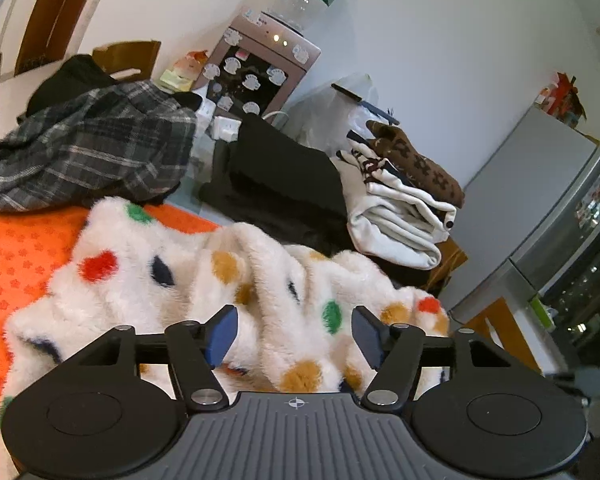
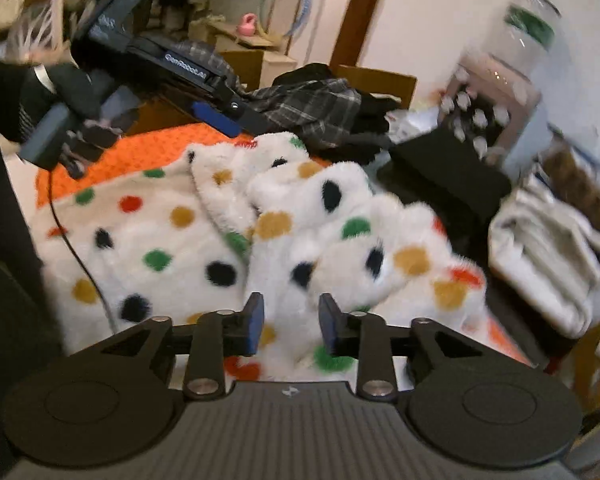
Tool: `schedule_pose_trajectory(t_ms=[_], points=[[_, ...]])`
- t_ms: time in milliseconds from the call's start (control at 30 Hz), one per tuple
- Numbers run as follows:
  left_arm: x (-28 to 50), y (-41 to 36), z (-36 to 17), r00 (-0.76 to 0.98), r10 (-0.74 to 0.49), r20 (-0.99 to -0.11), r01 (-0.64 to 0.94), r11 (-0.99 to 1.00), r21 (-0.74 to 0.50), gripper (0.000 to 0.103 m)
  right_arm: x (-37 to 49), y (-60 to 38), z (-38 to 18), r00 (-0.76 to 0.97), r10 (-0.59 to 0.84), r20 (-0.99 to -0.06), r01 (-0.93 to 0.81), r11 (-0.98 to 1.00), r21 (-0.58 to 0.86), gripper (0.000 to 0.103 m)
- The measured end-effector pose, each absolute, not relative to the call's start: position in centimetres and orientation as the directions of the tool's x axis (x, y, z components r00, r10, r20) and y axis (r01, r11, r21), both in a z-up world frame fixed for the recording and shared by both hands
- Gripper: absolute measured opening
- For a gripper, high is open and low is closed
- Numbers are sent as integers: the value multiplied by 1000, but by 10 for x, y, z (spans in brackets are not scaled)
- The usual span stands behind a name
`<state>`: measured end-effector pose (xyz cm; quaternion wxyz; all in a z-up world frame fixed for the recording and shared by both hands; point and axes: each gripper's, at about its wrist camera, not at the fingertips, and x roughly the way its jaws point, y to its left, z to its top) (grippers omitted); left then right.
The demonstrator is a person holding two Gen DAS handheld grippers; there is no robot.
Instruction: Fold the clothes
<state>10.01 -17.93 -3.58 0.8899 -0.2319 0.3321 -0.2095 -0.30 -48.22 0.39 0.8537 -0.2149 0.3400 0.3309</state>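
The left wrist view showed the left gripper (image 1: pixel 294 332) released, its blue pads spread wide with the white fleece garment (image 1: pixel 204 276) bunched between and below them, neither pad pressing on it. Only this view took in the grey cabinet (image 1: pixel 540 216) past the far right corner and gave a sharp look at the folded stack (image 1: pixel 400 216), cream cloth under a brown patterned piece, at the table's right edge.

The right wrist view, blurred, showed the right gripper (image 2: pixel 290 322) also released, jaws parted over the fleece with nothing clamped. Only here could the left gripper (image 2: pixel 214 114) be seen from outside, raised above the far left part of the orange mat (image 2: pixel 156 148), held by a gloved hand (image 2: pixel 76 88) with a cable trailing down across the garment.

The spotted garment (image 2: pixel 260 240) lay rumpled on the mat, its long axis running from the near left corner toward the far right. Its left half lay flat; the right half was heaped in ridges. Bare mat showed along the far left edge. A plaid shirt (image 1: pixel 84 152) crowded the far edge, a black folded pile (image 1: pixel 284 176) and the water dispenser (image 1: pixel 260 72) beyond it.
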Motion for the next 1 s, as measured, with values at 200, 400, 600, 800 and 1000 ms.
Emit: schedule_pose_trajectory(t_ms=[200, 400, 600, 800, 1000], points=[[129, -226, -45, 602, -622, -501, 314, 761, -568, 75, 15, -538, 1, 636, 364, -680, -475, 880, 27, 49], [150, -278, -72, 477, -705, -526, 420, 708, -568, 85, 35, -607, -42, 660, 332, -674, -197, 942, 272, 55], [165, -295, -91, 443, -702, -558, 511, 709, -487, 89, 21, -640, -108, 621, 401, -673, -53, 879, 475, 64], [179, -304, -99, 366, -744, -559, 550, 658, -515, 89, 0, -624, -155, 564, 421, -711, -16, 866, 500, 64], [180, -308, -107, 318, -760, -567, 516, 641, -569, 53, -5, -610, -179, 554, 453, -698, 12, 834, 551, 50]])
